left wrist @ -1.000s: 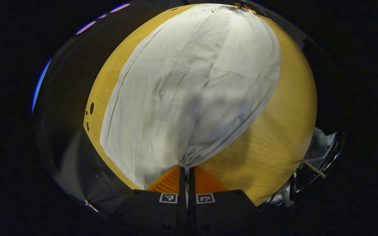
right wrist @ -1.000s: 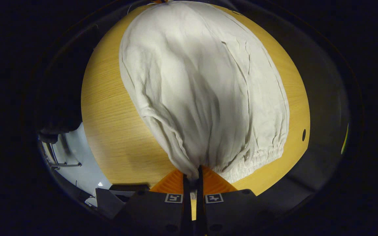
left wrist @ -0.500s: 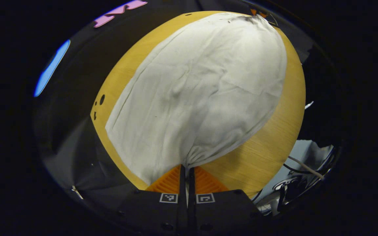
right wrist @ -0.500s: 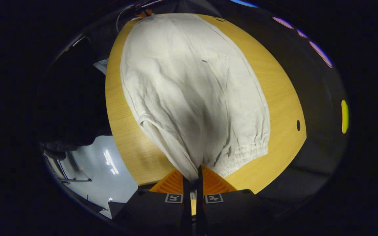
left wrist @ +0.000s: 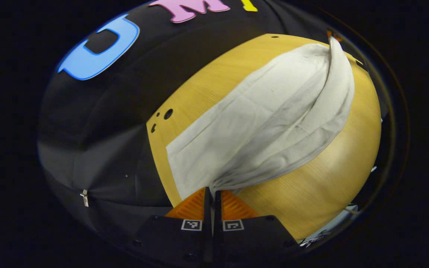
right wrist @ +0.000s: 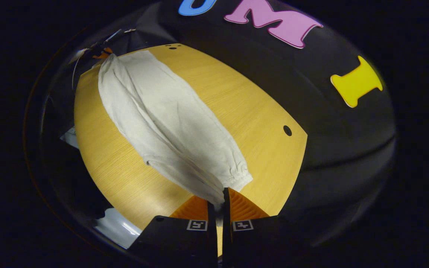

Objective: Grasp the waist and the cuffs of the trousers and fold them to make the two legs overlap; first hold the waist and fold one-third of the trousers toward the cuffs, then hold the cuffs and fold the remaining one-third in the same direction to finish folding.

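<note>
White cotton trousers (left wrist: 270, 123) in the left gripper view stretch as a long band over the round yellow wooden table (left wrist: 322, 193), their long axis running from the left gripper (left wrist: 212, 190), whose fingers are pinched on a bunched end, up to the table's far right edge. In the right gripper view the trousers (right wrist: 169, 126) slant from the table's (right wrist: 259, 111) far left edge down to the right gripper (right wrist: 218, 193), fingers clamped on cloth beside the gathered hem.
</note>
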### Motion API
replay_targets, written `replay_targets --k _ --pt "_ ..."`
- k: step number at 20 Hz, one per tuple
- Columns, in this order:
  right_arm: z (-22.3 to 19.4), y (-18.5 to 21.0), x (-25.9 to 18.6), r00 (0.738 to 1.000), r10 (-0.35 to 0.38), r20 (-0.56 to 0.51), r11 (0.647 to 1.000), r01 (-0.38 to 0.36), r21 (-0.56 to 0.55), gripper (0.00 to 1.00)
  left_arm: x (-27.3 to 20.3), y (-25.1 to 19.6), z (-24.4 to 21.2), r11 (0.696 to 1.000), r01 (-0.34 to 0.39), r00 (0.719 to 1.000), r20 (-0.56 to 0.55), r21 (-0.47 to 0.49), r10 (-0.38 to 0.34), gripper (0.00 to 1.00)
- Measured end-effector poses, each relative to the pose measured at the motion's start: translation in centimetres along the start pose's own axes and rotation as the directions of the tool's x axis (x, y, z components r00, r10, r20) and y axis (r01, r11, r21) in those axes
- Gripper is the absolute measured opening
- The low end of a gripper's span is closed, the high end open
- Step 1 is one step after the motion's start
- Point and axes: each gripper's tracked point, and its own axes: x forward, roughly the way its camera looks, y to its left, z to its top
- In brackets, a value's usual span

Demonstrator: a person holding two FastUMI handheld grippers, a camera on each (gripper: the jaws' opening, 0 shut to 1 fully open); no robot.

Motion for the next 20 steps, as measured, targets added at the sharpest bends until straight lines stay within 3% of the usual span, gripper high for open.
replay_targets --k 3,6,14,20 --pt "1.3 -2.0 1.4 0.999 -0.05 0.019 0.992 0.047 0.121 0.1 1.2 1.9 2.2 0.993 -0.046 0.998 0.026 -0.106 0.049 0.06" --pt "1.3 -2.7 3.8 0.998 -0.065 -0.017 0.983 0.067 0.172 0.09 3.4 2.9 4.4 0.984 -0.067 0.997 0.018 -0.165 0.071 0.06" --pt "-0.3 -4.1 11.1 0.994 -0.025 -0.102 0.943 0.057 0.327 0.1 11.4 4.4 8.1 0.972 -0.044 0.998 -0.064 -0.231 0.03 0.05" --pt "-0.3 -4.9 14.5 0.989 0.03 -0.147 0.897 0.038 0.44 0.1 15.8 4.1 8.4 0.981 -0.019 0.987 -0.16 -0.191 -0.012 0.06"
